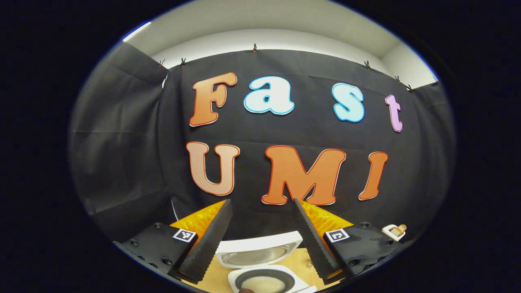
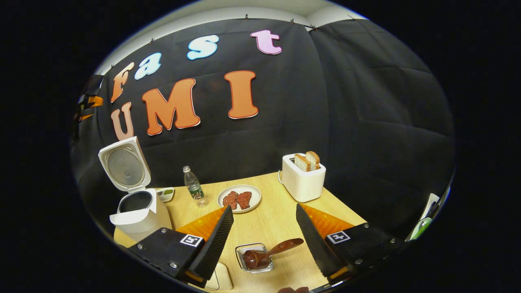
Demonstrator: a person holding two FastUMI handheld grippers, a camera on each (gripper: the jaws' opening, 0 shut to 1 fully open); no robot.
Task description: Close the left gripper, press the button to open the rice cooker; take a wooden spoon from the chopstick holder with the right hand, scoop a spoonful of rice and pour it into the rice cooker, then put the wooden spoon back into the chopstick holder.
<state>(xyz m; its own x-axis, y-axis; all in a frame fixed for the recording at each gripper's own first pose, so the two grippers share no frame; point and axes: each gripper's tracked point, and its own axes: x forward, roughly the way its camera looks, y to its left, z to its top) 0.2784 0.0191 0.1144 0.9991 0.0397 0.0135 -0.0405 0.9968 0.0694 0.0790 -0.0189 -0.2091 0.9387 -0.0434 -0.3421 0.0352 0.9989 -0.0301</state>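
— While the right gripper (image 2: 264,240) hangs over the near edge of the worktop (image 2: 276,219), what lies closest to it?
— A small wire-rimmed chopstick holder (image 2: 254,257), just below the spread, released jaws. The wooden spoon (image 2: 270,251) rests in it, bowl down inside, handle slanting up toward the right finger without touching it. Nothing is gripped.
— And nearer the left corner?
— A pale rounded object (image 2: 222,276) at the near edge, partly hidden by the left finger; I cannot tell what it is.
— Farther back?
— Mid-worktop sits a white plate (image 2: 239,198) carrying two reddish slabs of meat (image 2: 238,200). Just left of it stands a clear water bottle (image 2: 194,186), upright, and beyond that a small dish (image 2: 166,194) with something green. Toward the far right corner a white toaster (image 2: 303,179) holds two slices of bread (image 2: 308,161), standing up from the slots.
— The rice cooker?
— At the left edge, white, its lid raised upright and the dark pot open to view: rice cooker (image 2: 136,207).
— What about the left gripper (image 1: 262,234)?
— Its jaws are released too, parted wide and holding nothing. Between them, below, the same cooker (image 1: 264,260) shows with its lid open and pale rice (image 1: 264,283) inside the pot. The toaster (image 1: 394,231) sits well off to the right.
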